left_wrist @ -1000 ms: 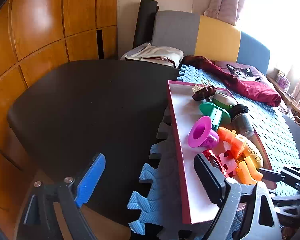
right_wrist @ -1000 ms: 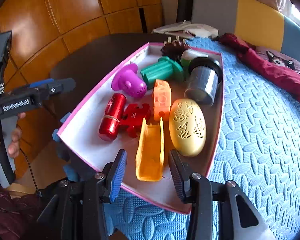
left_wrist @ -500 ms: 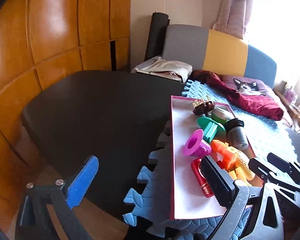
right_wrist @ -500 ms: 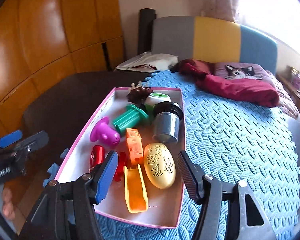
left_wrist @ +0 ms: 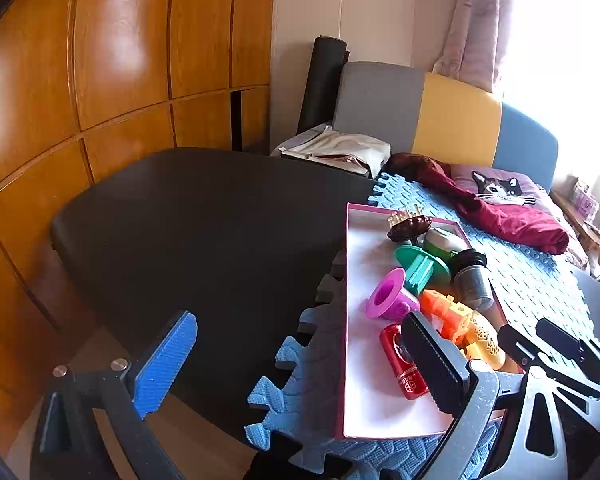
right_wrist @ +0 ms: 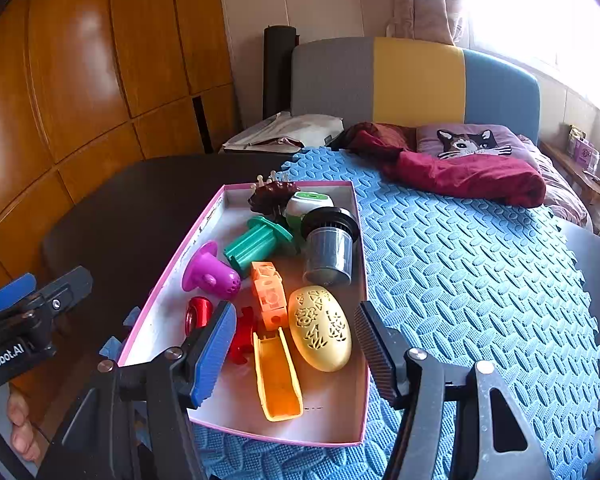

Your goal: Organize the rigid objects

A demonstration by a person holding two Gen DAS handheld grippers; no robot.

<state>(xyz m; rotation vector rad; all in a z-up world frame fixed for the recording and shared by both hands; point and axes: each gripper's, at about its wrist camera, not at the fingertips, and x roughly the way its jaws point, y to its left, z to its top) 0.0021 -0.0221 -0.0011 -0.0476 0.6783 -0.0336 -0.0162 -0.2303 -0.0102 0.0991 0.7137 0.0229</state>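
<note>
A pink-rimmed white tray [right_wrist: 332, 412] [left_wrist: 360, 408] lies on the blue foam mat [right_wrist: 460, 280]. It holds a yellow perforated egg [right_wrist: 320, 328], an orange trough [right_wrist: 278, 376], an orange block [right_wrist: 268, 292], a red piece [right_wrist: 240, 336], a red can [right_wrist: 198, 314] [left_wrist: 402, 366], a purple funnel [right_wrist: 210, 274] [left_wrist: 388, 298], a green spool [right_wrist: 258, 244], a grey cup [right_wrist: 330, 246] and a brown spiky piece [right_wrist: 270, 196]. My right gripper [right_wrist: 294, 354] hovers open above the tray's near end, nothing between its fingers. My left gripper [left_wrist: 300, 364] stands wide open and empty over the dark table [left_wrist: 204, 232], left of the tray.
A dark red cloth [right_wrist: 460, 172] and a cat cushion [right_wrist: 468, 142] lie at the mat's far end. Folded white fabric [left_wrist: 340, 150] sits at the table's back. Wooden wall panels [left_wrist: 100, 80] stand to the left; a grey, yellow and blue headboard [right_wrist: 412, 80] lies behind.
Both grippers rose and tilted up, so more of the room shows. The right gripper's fingers spread wider apart above the tray. The left gripper's fingers opened a little further.
</note>
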